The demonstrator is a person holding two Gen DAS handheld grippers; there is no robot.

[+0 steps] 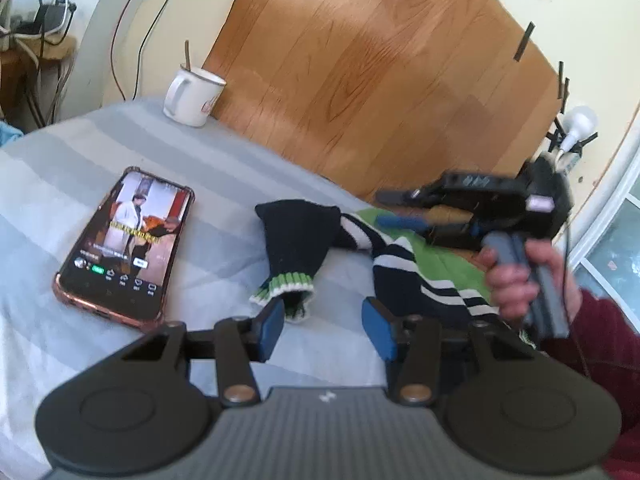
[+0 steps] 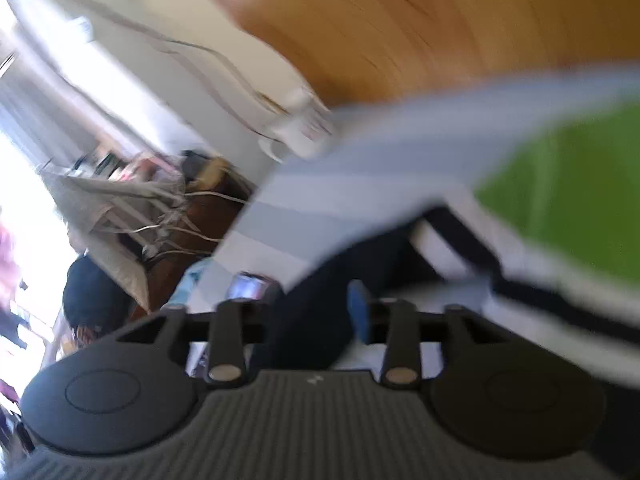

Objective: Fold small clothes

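Note:
A small dark navy knit garment (image 1: 298, 240) with white stripes and a green-and-white cuff lies on the grey striped bed sheet (image 1: 224, 184). Its striped part (image 1: 400, 268) runs right onto a green cloth (image 1: 444, 264). My left gripper (image 1: 324, 320) is open just short of the cuff, holding nothing. My right gripper (image 1: 400, 210) hovers over the green cloth at the right, held in a hand. In the blurred right wrist view the right gripper (image 2: 316, 308) stands open with the dark garment (image 2: 320, 280) between its fingers, and the green cloth (image 2: 572, 184) lies at the right.
A phone (image 1: 124, 244) with a lit screen lies on the sheet at the left. A white mug (image 1: 192, 96) stands at the far bed edge. Wood floor (image 1: 380, 64) lies beyond. Cables and a small table (image 1: 40, 40) are far left. A lamp bulb (image 1: 580, 124) is at right.

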